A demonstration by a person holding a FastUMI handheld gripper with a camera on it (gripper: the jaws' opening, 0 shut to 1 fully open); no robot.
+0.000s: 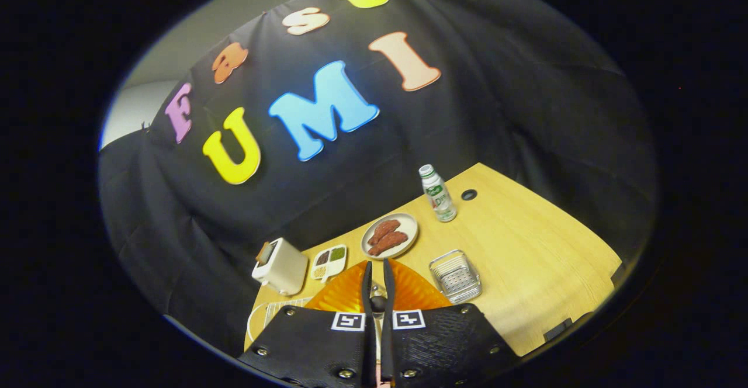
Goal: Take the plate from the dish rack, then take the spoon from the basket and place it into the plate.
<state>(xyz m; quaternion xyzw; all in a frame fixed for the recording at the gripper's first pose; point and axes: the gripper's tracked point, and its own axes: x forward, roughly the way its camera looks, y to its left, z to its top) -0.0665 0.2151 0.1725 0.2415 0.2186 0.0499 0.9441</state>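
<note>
Staged kitchen booth: wooden table, toaster, plate of food, black cloth backdrop

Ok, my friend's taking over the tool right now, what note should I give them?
Tool: fingers nearly together, apparently clamping a thin metal spoon over the ribbed orange plate.
Plate is out of the white wire dish rack and lies on the wooden table.
Clear plastic basket sits just right of the fingers.
Left: lower the spoon into the plate and let go.
</note>
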